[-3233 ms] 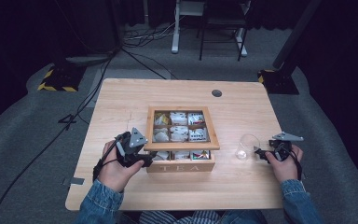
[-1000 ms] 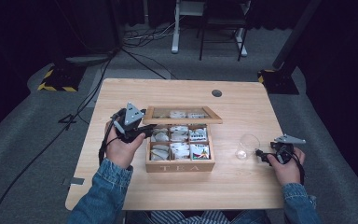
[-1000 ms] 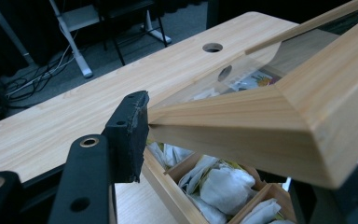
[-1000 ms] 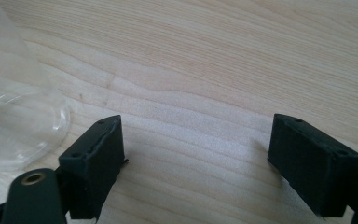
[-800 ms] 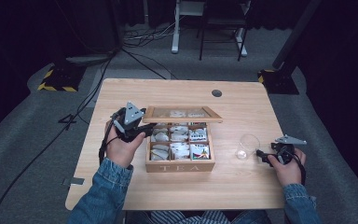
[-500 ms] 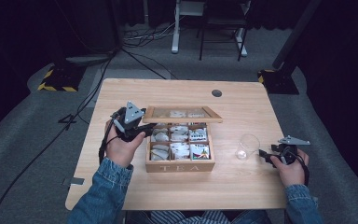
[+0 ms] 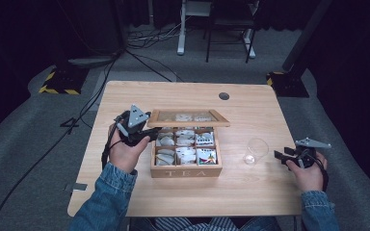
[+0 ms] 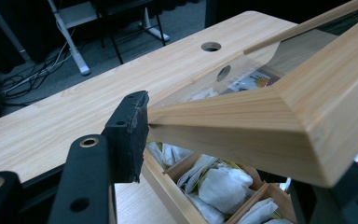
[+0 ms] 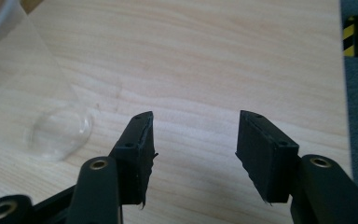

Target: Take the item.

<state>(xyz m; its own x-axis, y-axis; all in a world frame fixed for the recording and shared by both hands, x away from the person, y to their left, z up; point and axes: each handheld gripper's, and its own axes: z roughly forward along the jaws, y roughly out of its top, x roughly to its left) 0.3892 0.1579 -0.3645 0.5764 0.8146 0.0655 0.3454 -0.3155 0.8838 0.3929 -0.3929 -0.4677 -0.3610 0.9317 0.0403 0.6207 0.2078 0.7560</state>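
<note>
Since a few seconds ago the lid (image 7: 189, 117) of the tea box (image 7: 185, 171) has come up off the box and now stands raised over its far edge, while the person's right hand has drawn back toward the table's right edge, away from the glass. On the left, the left gripper (image 7: 150, 131) is clamped on the lid's near left corner; in the left gripper view its black pad (image 8: 129, 133) presses flat against the wooden frame (image 8: 279, 121), with the lid's clear pane beyond it. Below the raised lid the box sits near the middle of the wooden table (image 7: 183, 96), its compartments full of white tea bags (image 7: 185, 154), the word TEA on its front wall. To the right of the box stands a clear glass (image 7: 256, 151), empty and upright. Farther right, just beside it but apart, the right gripper (image 7: 280, 157) points at the glass; its jaws have just been closing and stand partly apart with nothing between them, only bare table showing in the gap in the right gripper view (image 9: 193, 144).
</note>
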